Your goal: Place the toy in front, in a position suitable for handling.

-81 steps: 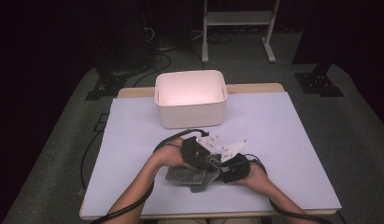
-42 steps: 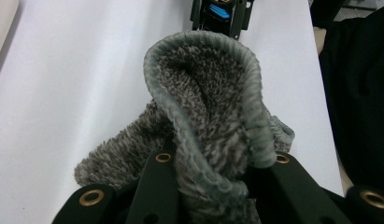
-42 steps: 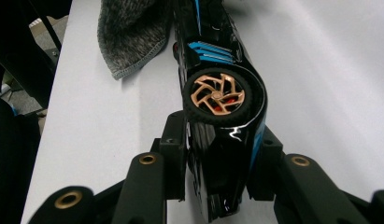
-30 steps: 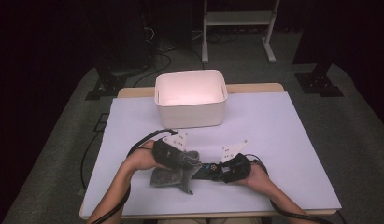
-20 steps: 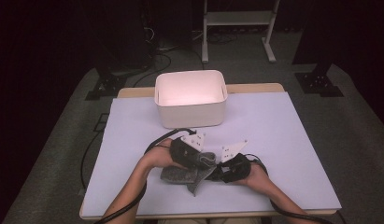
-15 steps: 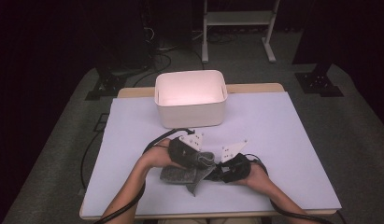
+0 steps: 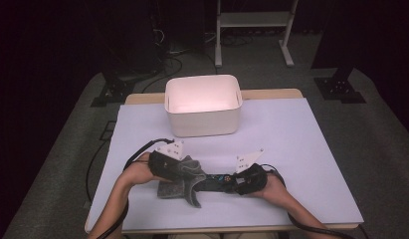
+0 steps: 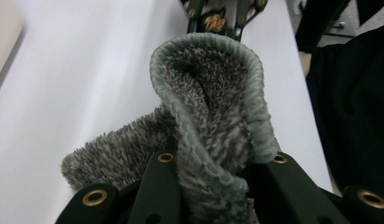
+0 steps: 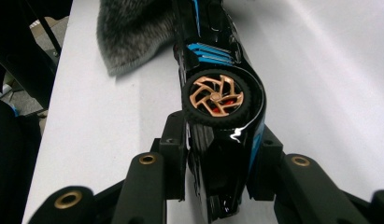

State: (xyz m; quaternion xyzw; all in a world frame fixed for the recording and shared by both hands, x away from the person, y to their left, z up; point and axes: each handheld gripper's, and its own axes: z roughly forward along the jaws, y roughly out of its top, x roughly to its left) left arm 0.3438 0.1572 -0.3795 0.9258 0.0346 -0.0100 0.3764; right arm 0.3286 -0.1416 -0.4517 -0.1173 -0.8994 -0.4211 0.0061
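A black toy car [image 7: 214,181] with blue stripes and gold wheels lies on its side just above the table, and my right gripper [image 7: 231,182] is shut on its body. The right gripper view has the car [image 9: 217,93] clamped between the jaws of the right gripper [image 9: 217,154], one gold wheel facing up. My left gripper [image 7: 188,172] is shut on a grey fuzzy cloth [image 7: 178,183], which drapes over the car's far end. In the left gripper view the folded cloth [image 8: 213,102] bulges out of the left gripper [image 8: 213,175], with the car [image 8: 222,14] just beyond it.
A white open bin [image 7: 203,122] stands at the back middle of the pale lilac table cover [image 7: 301,134]. Both forearms come in from the near edge. Cables trail from the grippers. Dark floor and stands surround the table.
My left gripper carried the cloth right along the car, then drew back left, ending farther left than a second ago. The right gripper and the car kept still.
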